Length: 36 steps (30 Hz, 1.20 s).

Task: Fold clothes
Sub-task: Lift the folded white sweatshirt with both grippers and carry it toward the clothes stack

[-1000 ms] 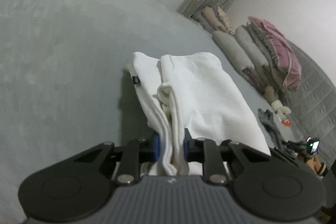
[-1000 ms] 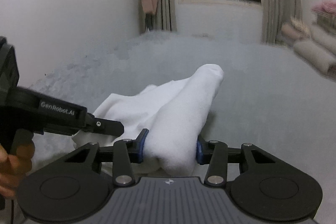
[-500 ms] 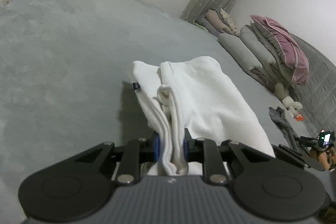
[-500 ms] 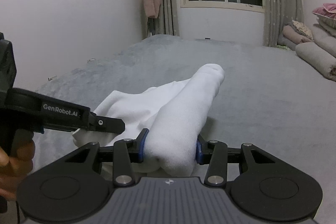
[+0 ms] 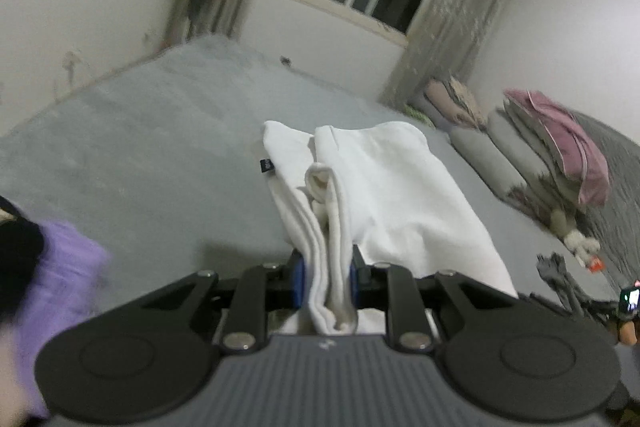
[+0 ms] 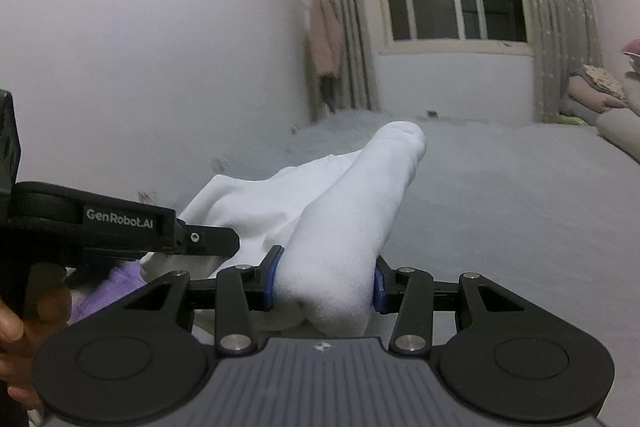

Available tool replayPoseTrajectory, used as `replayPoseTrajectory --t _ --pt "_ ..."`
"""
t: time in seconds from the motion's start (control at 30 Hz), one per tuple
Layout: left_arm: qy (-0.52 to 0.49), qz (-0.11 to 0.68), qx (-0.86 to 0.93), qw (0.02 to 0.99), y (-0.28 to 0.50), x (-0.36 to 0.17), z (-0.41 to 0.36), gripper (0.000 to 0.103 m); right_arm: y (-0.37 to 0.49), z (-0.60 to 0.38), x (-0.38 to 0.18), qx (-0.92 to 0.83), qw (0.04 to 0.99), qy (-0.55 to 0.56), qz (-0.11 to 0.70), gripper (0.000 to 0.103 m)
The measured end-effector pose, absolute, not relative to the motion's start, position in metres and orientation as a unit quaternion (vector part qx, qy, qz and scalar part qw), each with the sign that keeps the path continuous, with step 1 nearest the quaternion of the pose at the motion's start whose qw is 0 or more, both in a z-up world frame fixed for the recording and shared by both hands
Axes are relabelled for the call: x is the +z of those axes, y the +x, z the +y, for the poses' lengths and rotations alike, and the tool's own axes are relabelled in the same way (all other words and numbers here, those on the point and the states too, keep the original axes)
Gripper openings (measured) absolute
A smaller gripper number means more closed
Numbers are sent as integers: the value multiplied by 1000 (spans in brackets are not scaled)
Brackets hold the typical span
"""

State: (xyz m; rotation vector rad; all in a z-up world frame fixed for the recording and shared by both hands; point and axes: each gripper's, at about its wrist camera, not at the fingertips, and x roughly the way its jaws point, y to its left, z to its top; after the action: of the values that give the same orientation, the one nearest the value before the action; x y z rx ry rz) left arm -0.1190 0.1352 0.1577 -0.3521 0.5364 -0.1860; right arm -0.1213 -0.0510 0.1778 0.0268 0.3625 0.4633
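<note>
A folded white garment [image 5: 384,187] hangs lifted above the grey carpet [image 5: 140,147], stretched between both grippers. My left gripper [image 5: 325,283] is shut on its layered edge, whose folds stand up between the blue pads. In the right wrist view the same white garment [image 6: 340,227] bulges as a thick roll, and my right gripper [image 6: 324,283] is shut on that roll. The left gripper [image 6: 216,239] shows there from the side, at the garment's left end, held by a hand [image 6: 16,331]. A small dark label [image 5: 266,167] sits on the garment's left edge.
A purple cloth [image 5: 60,291] lies low at the left, under the garment; it shows as purple cloth [image 6: 116,287] in the right view too. Rolled bedding and a pink quilt [image 5: 560,151] line the right wall. Curtains [image 5: 452,23] flank a dark window. Dark clothing [image 5: 556,267] lies at the right.
Both grippers have risen with the white garment and tilted up, so the window and walls fill more of each view. A purple cloth has come into view at lower left. Grips are unchanged.
</note>
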Motion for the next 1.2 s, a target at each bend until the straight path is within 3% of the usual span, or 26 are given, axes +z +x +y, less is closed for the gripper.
replayPoseTrajectory --t 0.23,0.47,0.77,0.87,1.03,1.2 --pt "-147 248 -18 957 -175 192 220 18 -158 37 192 281 947 40 152 43" --pt "-132 253 31 958 -215 218 310 18 -194 125 190 323 921 134 171 43" --pt "-114 301 48 946 -232 177 368 18 -214 175 156 294 894 222 255 43" --pt "-124 321 60 937 -224 141 378 25 -214 182 126 279 883 222 304 46" --pt "-182 304 51 934 -239 133 403 40 -214 169 116 304 873 220 311 51" --pt "-164 302 68 937 -249 138 398 42 -227 147 120 338 873 194 294 52"
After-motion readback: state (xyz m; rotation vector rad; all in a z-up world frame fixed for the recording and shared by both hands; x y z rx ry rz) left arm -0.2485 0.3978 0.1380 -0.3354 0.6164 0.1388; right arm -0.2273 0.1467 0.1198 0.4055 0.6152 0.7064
